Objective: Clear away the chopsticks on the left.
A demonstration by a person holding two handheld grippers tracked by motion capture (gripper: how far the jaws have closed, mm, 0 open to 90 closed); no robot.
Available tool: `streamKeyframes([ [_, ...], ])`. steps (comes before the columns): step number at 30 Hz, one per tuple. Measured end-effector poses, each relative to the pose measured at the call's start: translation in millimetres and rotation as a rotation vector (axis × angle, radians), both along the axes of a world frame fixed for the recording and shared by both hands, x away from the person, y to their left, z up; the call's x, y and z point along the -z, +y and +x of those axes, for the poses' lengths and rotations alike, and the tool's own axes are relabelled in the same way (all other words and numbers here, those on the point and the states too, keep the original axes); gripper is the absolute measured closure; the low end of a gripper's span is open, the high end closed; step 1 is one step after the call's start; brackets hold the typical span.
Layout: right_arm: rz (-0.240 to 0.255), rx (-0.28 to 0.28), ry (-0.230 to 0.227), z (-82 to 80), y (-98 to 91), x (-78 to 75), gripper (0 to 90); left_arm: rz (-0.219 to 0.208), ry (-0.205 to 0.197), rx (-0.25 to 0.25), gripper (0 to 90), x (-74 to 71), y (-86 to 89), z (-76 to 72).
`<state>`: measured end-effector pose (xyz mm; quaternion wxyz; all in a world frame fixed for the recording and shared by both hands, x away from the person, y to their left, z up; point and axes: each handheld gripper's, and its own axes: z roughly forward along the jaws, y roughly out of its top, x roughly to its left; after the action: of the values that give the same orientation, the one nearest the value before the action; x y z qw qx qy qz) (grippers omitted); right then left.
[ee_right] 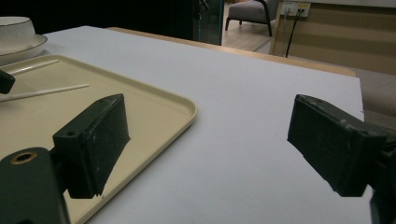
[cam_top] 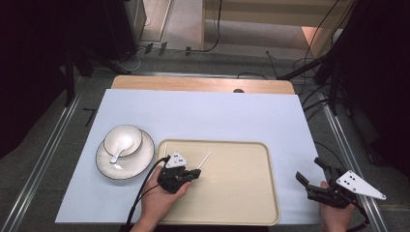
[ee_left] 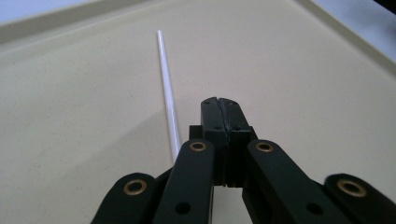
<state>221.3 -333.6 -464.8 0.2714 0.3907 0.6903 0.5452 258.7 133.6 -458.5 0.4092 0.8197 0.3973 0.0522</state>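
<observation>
item: white chopstick [ee_left: 168, 98], pinched at its near end in your closed left gripper [cam_top: 192, 175], angled over the beige tray [cam_top: 241, 203] for laying down; right gripper [cam_top: 312, 180] wide open, idle.

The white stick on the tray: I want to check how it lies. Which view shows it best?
The left gripper view: the white stick runs long and sharp across the tray, beside the shut left gripper. The high view shows it small; the right gripper view shows it at the edge.
</observation>
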Motion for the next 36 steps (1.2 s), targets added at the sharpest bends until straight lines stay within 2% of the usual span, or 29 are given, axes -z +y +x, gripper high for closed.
streamKeyframes([
  [2,-0.001,-0.003,0.001,0.4,0.6,0.3,13.0,0.024,-0.005,0.003,90.0,1.9,-3.3,1.9],
  [5,-0.002,-0.006,0.002,0.4,1.4,0.1,13.1,0.035,0.018,-0.005,90.0,5.8,-7.4,4.1],
  [8,-0.001,-0.003,0.001,0.1,1.0,-0.1,13.0,0.073,0.028,-0.008,90.0,8.6,-10.2,4.3],
  [11,-0.002,-0.004,0.001,0.2,1.2,0.0,13.0,0.089,0.024,-0.047,90.0,7.3,-6.9,5.7],
  [16,-0.004,-0.006,0.002,0.6,1.4,0.3,13.0,0.096,0.044,-0.113,90.0,5.1,3.5,10.3],
  [22,-0.002,-0.004,0.002,0.4,0.9,0.3,13.0,0.106,0.05,-0.195,90.0,2.9,21.7,13.7],
  [28,-0.005,-0.007,0.003,0.9,1.6,0.5,13.0,0.111,0.053,-0.231,90.0,1.6,37.7,12.0],
  [36,-0.003,-0.005,0.002,0.9,1.8,0.4,13.0,0.092,0.055,-0.265,90.0,2.3,49.8,8.5],
])
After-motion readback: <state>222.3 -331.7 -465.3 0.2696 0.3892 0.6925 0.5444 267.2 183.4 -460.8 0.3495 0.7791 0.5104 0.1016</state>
